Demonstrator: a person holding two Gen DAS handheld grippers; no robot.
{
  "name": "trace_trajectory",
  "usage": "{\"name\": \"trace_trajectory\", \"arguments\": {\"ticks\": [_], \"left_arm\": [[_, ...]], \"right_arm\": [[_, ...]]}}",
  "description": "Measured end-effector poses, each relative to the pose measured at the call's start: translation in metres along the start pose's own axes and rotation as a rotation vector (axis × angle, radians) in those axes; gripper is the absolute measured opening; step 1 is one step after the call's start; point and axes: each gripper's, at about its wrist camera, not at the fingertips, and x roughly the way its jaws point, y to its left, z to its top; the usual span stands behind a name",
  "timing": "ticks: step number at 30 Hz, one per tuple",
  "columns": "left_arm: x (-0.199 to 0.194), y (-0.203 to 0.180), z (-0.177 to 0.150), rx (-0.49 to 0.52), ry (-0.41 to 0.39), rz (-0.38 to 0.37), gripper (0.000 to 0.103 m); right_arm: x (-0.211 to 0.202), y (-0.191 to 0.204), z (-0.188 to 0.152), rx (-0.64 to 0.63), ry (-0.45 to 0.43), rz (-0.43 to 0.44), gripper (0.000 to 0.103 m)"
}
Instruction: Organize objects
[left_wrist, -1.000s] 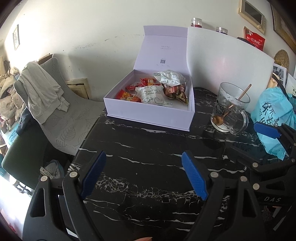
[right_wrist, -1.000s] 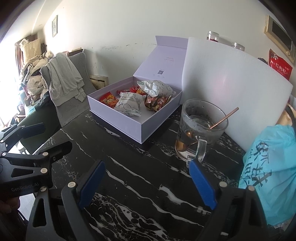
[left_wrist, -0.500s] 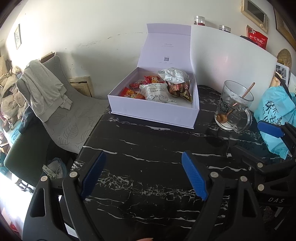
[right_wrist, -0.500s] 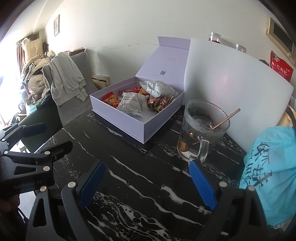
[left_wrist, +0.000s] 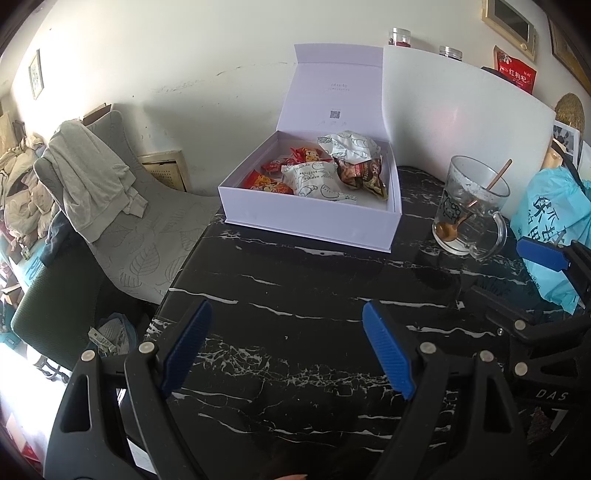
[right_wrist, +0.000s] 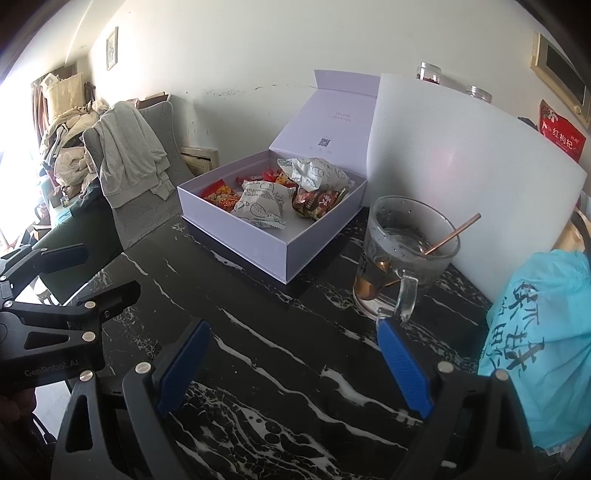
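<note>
Left gripper (left_wrist: 286, 347) and right gripper (right_wrist: 293, 363) gape empty, seemingly tilted downward.

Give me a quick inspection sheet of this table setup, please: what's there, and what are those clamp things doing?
Surface: black marble table, bare at the near end.
Job's things: open lavender box holding snack packets, lid up.
Clutter: glass mug with a spoon; blue plastic bag.
Grippers: left tool and right tool both open, empty, above the table.
Cables: nothing seen.
Surroundings: white board, chair draped with clothes.
</note>
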Motion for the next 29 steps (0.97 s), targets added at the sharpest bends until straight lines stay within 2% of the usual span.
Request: {"name": "trace_trajectory", "arguments": {"ticks": [21,29], "left_arm": [[0.003,-0.003,-0.006,0.003,0.007,0.027,0.083],[0.006,-0.011,-0.011,0.021,0.026,0.014,0.083]], "right_arm": [[0.004,-0.003,-0.006,0.017,0.027,-0.017,0.093],[0.001,-0.005,-0.011,0.030,0.037,-0.030,0.093]]}}
